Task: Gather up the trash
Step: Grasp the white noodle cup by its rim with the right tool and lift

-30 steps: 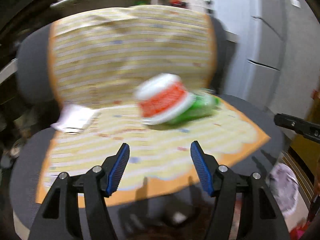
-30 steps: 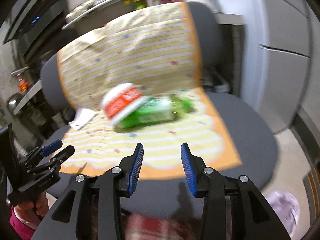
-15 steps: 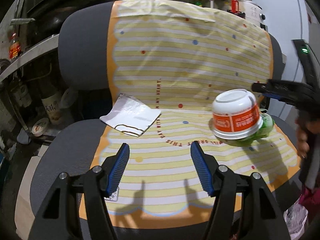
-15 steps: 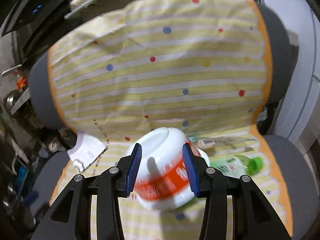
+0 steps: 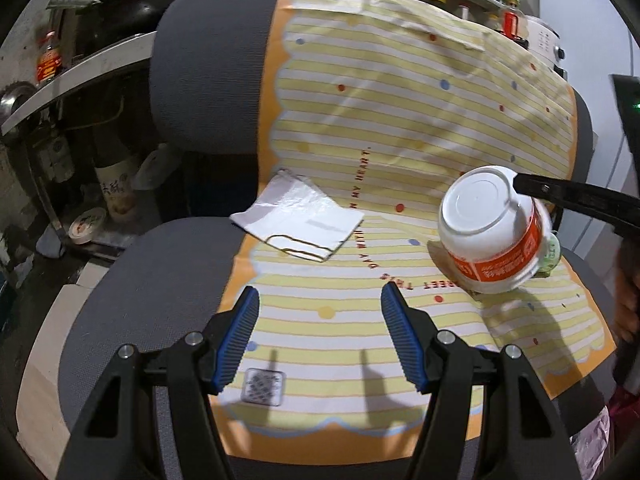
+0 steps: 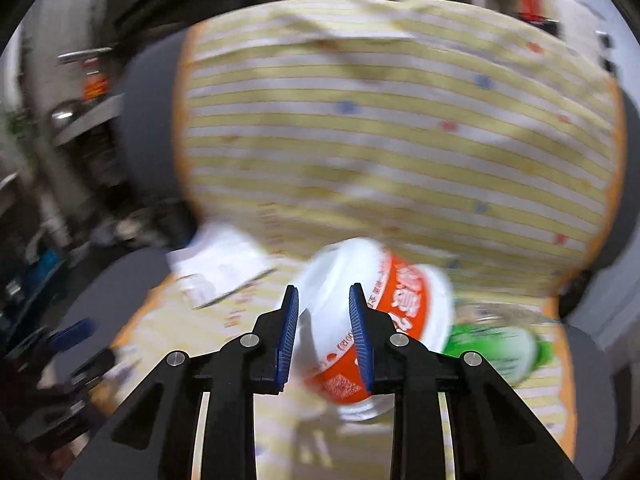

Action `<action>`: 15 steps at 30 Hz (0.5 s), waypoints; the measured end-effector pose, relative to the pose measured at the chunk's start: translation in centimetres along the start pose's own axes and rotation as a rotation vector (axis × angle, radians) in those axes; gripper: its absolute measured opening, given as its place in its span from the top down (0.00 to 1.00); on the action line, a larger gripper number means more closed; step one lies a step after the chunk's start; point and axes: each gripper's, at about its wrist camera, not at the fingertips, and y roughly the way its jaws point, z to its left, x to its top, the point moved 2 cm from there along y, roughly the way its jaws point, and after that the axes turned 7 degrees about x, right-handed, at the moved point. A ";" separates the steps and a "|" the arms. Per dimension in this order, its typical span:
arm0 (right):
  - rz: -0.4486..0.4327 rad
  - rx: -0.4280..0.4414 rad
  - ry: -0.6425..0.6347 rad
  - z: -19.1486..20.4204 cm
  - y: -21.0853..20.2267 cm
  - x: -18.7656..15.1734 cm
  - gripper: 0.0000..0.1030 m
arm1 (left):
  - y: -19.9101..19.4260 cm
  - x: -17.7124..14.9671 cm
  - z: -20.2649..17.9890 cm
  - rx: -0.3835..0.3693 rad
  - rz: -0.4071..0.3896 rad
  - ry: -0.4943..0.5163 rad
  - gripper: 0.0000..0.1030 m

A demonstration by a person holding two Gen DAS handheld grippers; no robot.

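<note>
Right wrist: right tool (image 6: 324, 334) pinches noodle bowl (image 6: 372, 320) (tilted); left tool (image 5: 320, 334) wide.

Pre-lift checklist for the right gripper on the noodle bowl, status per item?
1. Right gripper closed on the noodle bowl: ok, the fingers pinch its base; the bowl is tipped, bottom toward the left camera.
2. Grip secure: cannot tell, the right wrist view is blurred.
3. Green bottle free of the bowl: cannot tell, it lies right against the rim.
4. Left gripper free: ok, open over the striped sheet, holding nothing.
5. Remaining trash located: ok, the white plastic bag lies flat near the backrest.
6. Trash bin in view: not ok, neither view shows one.
</note>
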 end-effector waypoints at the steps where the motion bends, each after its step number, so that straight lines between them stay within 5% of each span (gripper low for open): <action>1: 0.043 0.066 -0.004 1.0 0.2 -0.5 0.74 | 0.0 0.0 0.3 0.004 -0.001 -0.004 0.40; 7: 0.134 0.205 -0.080 5.3 -0.1 -3.9 0.72 | -0.7 0.4 3.1 0.050 -0.015 -0.037 0.40; 15: 0.047 0.093 -0.051 4.5 -1.5 -3.4 0.72 | 0.2 1.4 4.2 0.071 -0.015 -0.039 0.40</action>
